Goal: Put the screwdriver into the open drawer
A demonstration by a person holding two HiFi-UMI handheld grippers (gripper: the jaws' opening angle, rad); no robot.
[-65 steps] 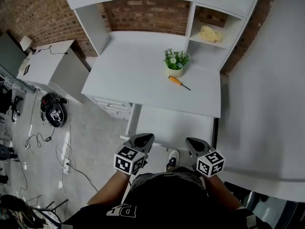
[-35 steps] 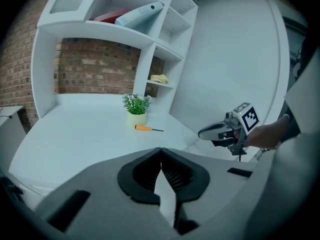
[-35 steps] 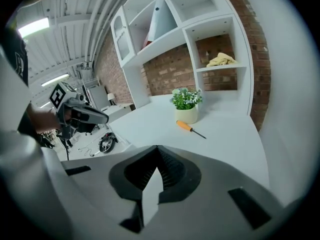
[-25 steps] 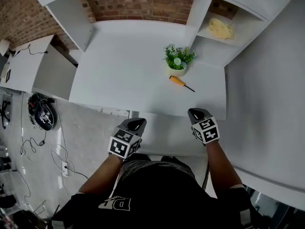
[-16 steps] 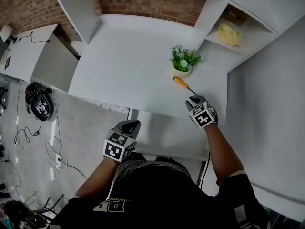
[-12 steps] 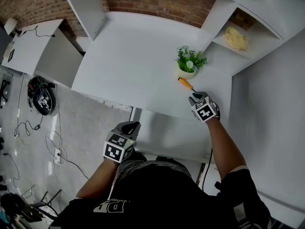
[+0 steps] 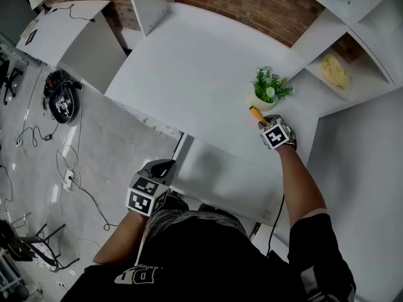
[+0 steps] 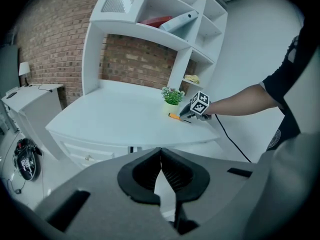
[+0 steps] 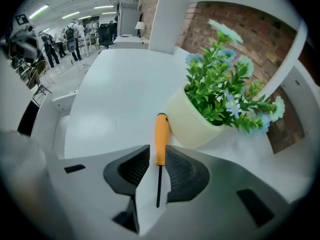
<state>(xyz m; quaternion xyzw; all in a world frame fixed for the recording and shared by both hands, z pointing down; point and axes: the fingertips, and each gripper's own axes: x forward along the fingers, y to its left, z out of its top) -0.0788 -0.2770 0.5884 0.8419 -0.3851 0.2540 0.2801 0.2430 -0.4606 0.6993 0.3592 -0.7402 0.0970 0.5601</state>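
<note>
An orange-handled screwdriver [image 7: 256, 114] lies on the white desk [image 7: 189, 68], against a pale pot with a green plant [image 7: 261, 99]. My right gripper [image 7: 264, 123] is tilted down over it. In the right gripper view the handle [image 9: 161, 136] and dark shaft lie between the jaws, which are opening and stand slightly off the handle. My left gripper [image 7: 162, 167] hangs over the floor left of the open drawer [image 7: 220, 175], its jaws [image 8: 160, 154] together with nothing held. The left gripper view shows the screwdriver [image 8: 174, 116] far off.
The plant pot [image 9: 192, 121] touches the screwdriver's far side. A shelf unit rises behind the desk, with a yellow cloth [image 7: 334, 71] in a cubby. A low white cabinet [image 7: 75, 30] stands at left; cables and a round device [image 7: 62, 100] lie on the floor.
My right gripper has reached forward across the desk to the screwdriver and now covers its shaft. My left gripper has drifted a little left and back over the floor.
</note>
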